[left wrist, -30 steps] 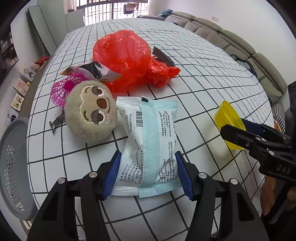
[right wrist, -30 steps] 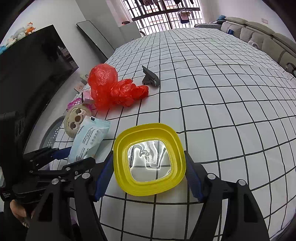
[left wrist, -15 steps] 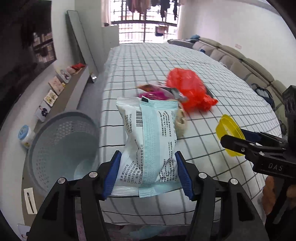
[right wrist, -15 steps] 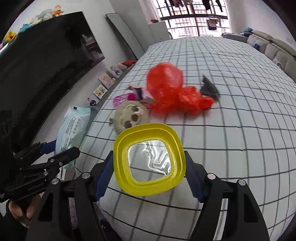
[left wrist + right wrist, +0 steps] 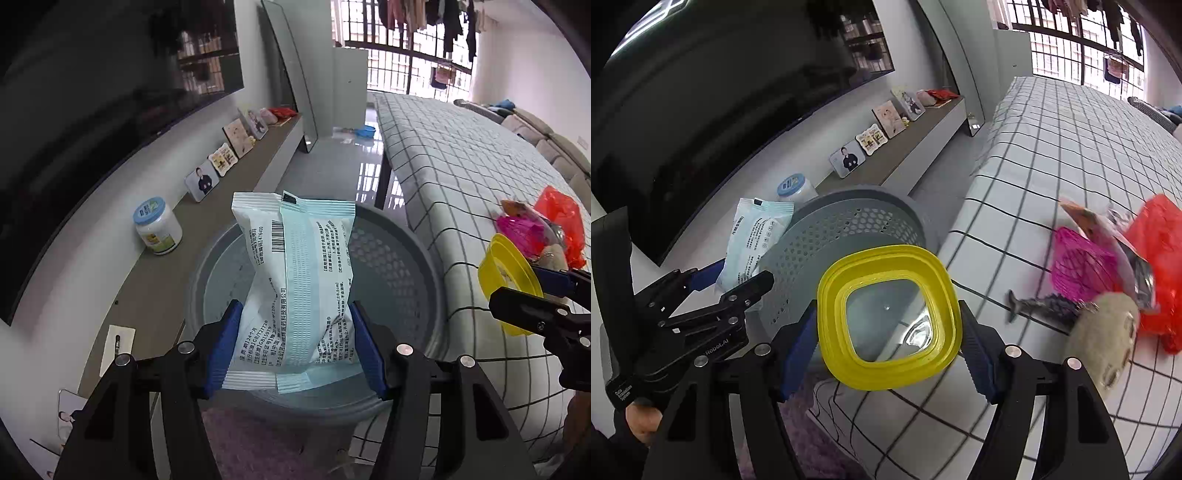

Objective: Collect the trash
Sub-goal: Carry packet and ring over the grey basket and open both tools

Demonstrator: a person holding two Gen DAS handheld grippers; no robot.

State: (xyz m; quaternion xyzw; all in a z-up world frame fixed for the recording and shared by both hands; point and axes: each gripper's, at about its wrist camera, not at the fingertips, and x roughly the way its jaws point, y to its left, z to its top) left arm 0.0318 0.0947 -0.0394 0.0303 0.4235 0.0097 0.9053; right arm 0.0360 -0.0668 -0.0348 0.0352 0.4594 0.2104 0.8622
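My left gripper (image 5: 295,347) is shut on a pale blue-and-white sealed packet (image 5: 295,280) and holds it over the open grey perforated bin (image 5: 399,258). The packet (image 5: 753,240) and the bin (image 5: 849,229) also show in the right wrist view. My right gripper (image 5: 886,347) is shut on a yellow square lid with a clear centre (image 5: 886,317), held beside the bin at the table's edge. The lid also shows in the left wrist view (image 5: 506,273).
A checked tablecloth (image 5: 1052,155) covers the table on the right. On it lie a red plastic bag (image 5: 1160,258), a pink net (image 5: 1082,266), a wrapper, a small grey toy and a beige plush toy (image 5: 1104,339). A low shelf (image 5: 207,236) with a white jar (image 5: 157,227) and pictures runs along the left wall.
Both grippers have swung left from above the table to the bin beside it. The packet now hangs over the bin's opening. Both grips are unchanged.
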